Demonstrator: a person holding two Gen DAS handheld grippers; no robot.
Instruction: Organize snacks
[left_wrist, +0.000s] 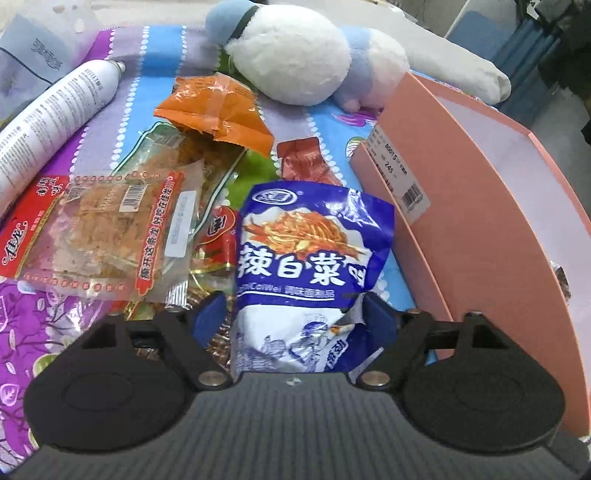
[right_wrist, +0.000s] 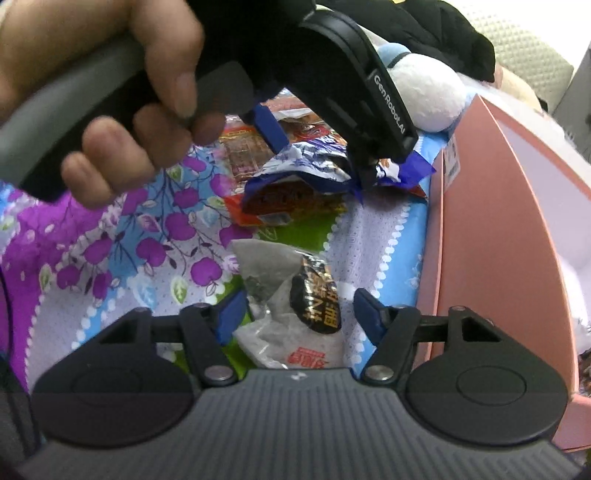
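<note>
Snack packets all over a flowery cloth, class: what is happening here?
A person is sorting snacks with a hand-held gripper in each hand. The left hand-held gripper has a blue and white packet between its fingers, beside a pink box. The right hand-held gripper sits around a small grey packet lying on the cloth; its pads look clear of it. More snack packets lie nearby, with a plush toy behind.
</note>
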